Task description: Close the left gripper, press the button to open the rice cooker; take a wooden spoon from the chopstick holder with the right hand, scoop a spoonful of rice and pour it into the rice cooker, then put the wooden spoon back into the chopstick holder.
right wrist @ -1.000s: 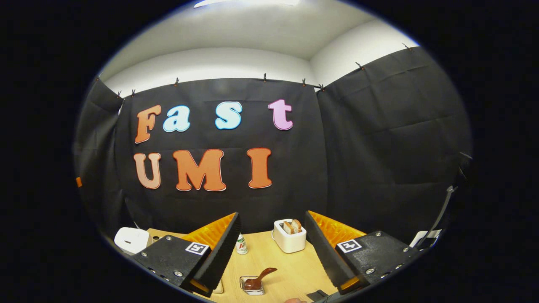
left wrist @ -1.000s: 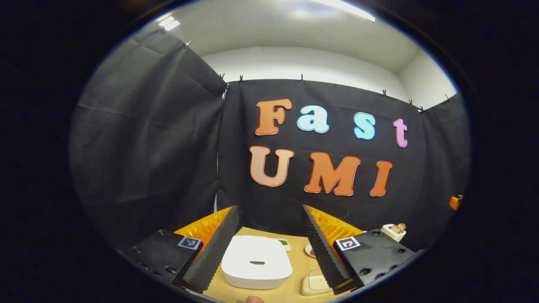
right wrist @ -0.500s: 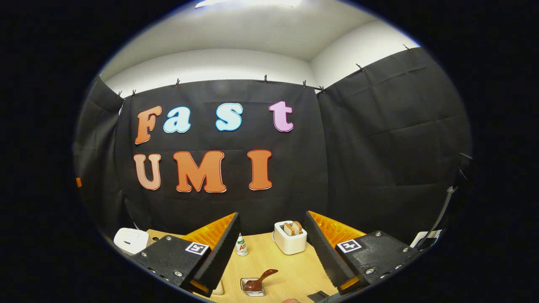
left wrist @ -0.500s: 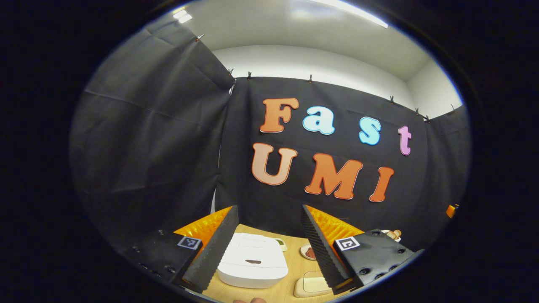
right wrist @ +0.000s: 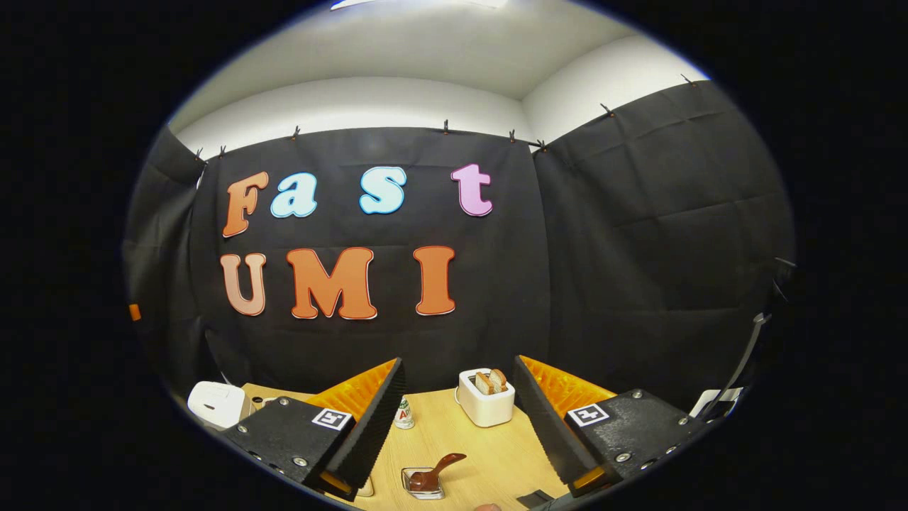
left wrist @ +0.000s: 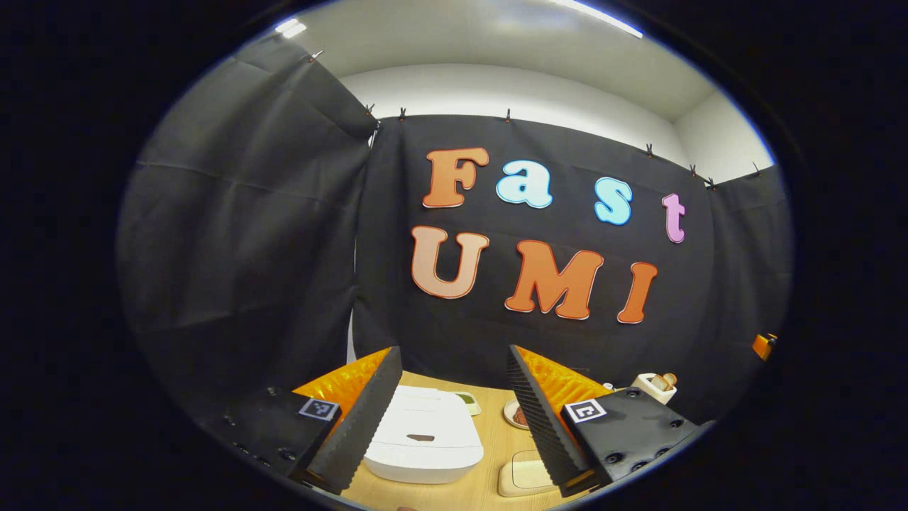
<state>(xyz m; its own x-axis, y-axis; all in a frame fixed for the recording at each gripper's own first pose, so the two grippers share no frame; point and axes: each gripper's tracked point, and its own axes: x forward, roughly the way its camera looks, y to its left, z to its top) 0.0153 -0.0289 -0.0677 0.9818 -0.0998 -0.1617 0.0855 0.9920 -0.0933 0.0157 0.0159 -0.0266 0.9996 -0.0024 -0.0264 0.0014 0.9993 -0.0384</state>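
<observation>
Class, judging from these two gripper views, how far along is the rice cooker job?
Nothing looks done. The rice cooker lies lid down between the open left gripper. The right gripper is open and holds nothing; a wooden spoon sits in a small holder on the table. Closing, pressing, scooping, pouring and returning remain.

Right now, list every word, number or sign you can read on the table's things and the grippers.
Small bottle: printed label, too blurred to read.
Left gripper: square coded markers, no words.
Right gripper: square coded markers, no words.
Rice cooker: no readable text.
</observation>
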